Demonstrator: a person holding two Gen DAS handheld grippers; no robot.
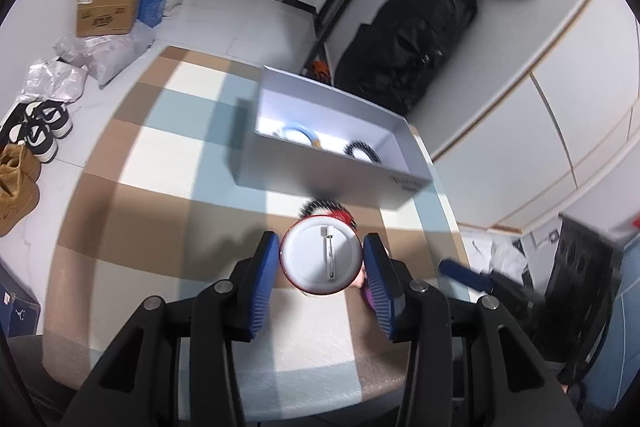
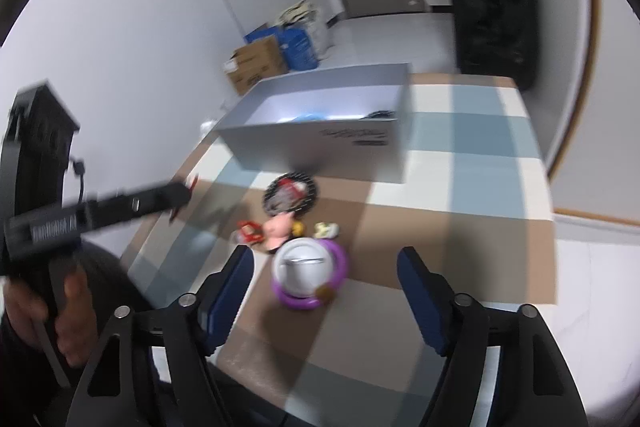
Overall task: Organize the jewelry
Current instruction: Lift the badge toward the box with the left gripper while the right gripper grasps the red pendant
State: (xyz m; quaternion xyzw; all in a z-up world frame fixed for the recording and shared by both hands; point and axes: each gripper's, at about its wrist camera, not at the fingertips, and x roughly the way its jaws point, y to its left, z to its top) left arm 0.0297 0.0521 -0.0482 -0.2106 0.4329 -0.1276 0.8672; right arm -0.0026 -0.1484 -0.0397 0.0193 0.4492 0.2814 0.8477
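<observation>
My left gripper [image 1: 322, 259] is shut on a round red-rimmed pin badge [image 1: 322, 259], white back with its pin facing me, held above the checked table. A grey open box [image 1: 320, 163] stands just beyond, holding a blue ring [image 1: 298, 133] and a black toothed ring [image 1: 362, 151]. My right gripper [image 2: 326, 267] is open above the table. Under it a white badge [image 2: 300, 269] lies on a purple ring [image 2: 336, 283]. Nearby lie a pink figure [image 2: 278, 227], a red piece [image 2: 250, 231], a black-rimmed badge [image 2: 290, 193] and small yellow and pale charms [image 2: 326, 227]. The box also shows in the right view [image 2: 320, 143].
The left gripper's body [image 2: 100, 215] crosses the left of the right wrist view. Cardboard boxes [image 1: 110, 5] and shoes [image 1: 36, 135] sit on the floor at left. A black bag [image 1: 408, 39] stands behind the box. The table edge [image 1: 444, 187] runs close on the right.
</observation>
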